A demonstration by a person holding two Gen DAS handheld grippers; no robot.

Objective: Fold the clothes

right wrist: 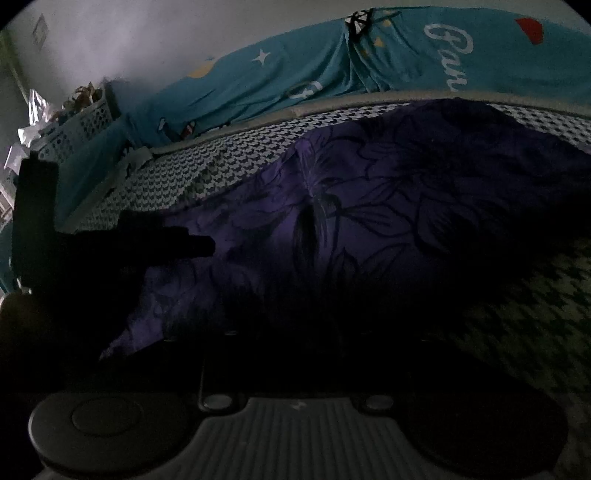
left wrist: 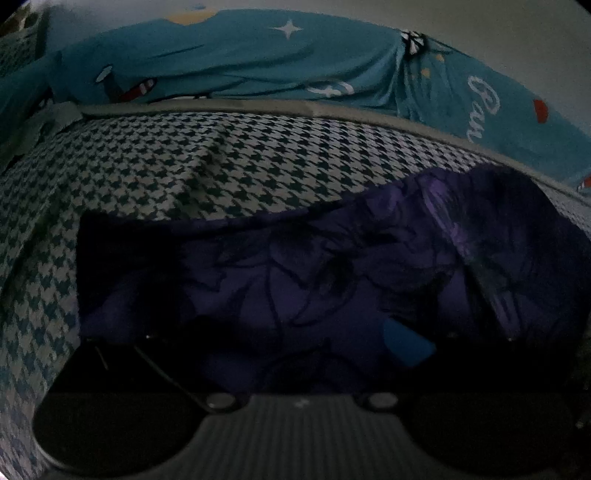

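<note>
Where shadow allows counting, seemingly one purple floral garment [left wrist: 280, 266] on one houndstooth sheet [left wrist: 184, 162].

Both views are dim and underexposed. The brightest area in each is the top band, where the pale wall [left wrist: 517, 33] and the teal printed sheet [left wrist: 258, 59] take soft, even light with no glare. Brightness falls off sharply toward the bottom. The purple floral garment [right wrist: 369, 206] reads as deep violet, its pattern lost in shadow lower down. In the right wrist view the left claw [right wrist: 173, 243] is a black silhouette without detail. The houndstooth cover [left wrist: 221, 162] is sharp mid-frame, smeared at the edges. Fisheye distortion bows straight lines; the corners are vignetted black.
</note>
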